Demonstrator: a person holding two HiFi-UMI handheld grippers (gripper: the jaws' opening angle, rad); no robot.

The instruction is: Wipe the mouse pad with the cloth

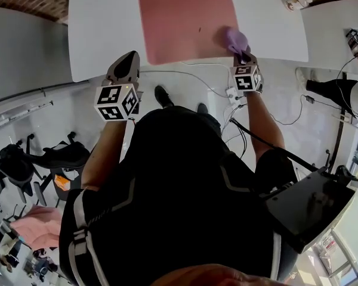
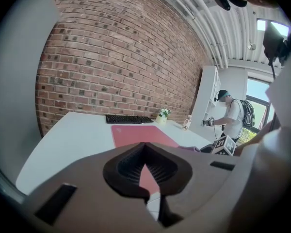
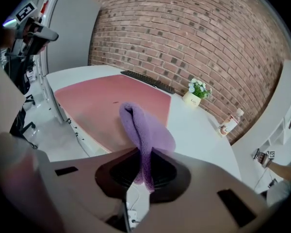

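The right gripper (image 3: pixel 143 181) has its fingers pinched tight on the purple cloth (image 3: pixel 144 130). The cloth's folded bulk stands ahead of them over the near right corner of the pink mouse pad (image 1: pixel 188 19), probably touching it. The pad stretches ahead and leftward across the bench (image 1: pixel 101 28). The left gripper (image 2: pixel 148 195), fingers together and empty, hangs off the near edge.

Looks like an office or a work room. Big white desk (image 2: pixel 72 135) against a red brick wall (image 2: pixel 121 57). On the desk, a black keyboard (image 2: pixel 128 119), a pink mouse pad (image 1: pixel 188 16), a little pot of flowers (image 3: pixel 194 95) and a small bottle (image 3: pixel 229 122). White shelves (image 2: pixel 209 93) at the side. Black chairs (image 1: pixel 62 155) and loose wires (image 1: pixel 235 117) down on the floor (image 1: pixel 185 91). Farther off, a person (image 2: pixel 232 120) with a backpack (image 2: pixel 247 113) by a window (image 2: pixel 258 98).
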